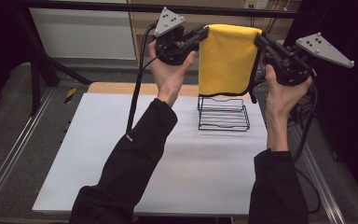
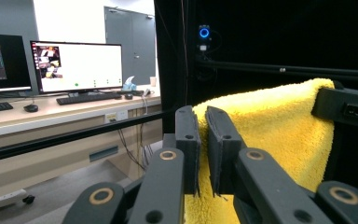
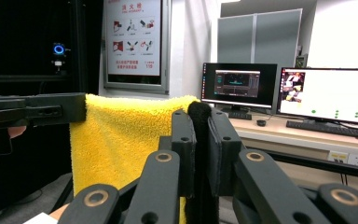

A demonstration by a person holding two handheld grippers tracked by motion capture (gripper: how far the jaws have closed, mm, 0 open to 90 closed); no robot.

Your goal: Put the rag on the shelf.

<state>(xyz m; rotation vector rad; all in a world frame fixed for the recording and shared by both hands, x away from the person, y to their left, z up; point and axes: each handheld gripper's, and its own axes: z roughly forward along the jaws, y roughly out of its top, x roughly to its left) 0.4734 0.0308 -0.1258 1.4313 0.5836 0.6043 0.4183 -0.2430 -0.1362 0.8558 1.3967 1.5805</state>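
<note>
A yellow towel (image 1: 226,58) with a dark hem hangs folded in the air, stretched between both grippers above a black wire rack (image 1: 223,113). My left gripper (image 1: 204,32) is shut on the towel's upper left corner. My right gripper (image 1: 259,39) is shut on the upper right corner. In the left gripper view the yellow towel (image 2: 279,126) runs from between my jaws across to the right gripper (image 2: 324,102). In the right gripper view the towel (image 3: 121,140) spans over to the left gripper (image 3: 81,108), and its dark hem sits between my jaws.
The wire rack stands on a white table top (image 1: 121,154) near its far right side. A black frame bar (image 1: 168,8) crosses behind the grippers. Desks with monitors (image 2: 77,65) lie beyond the table. Cables trail from both grippers.
</note>
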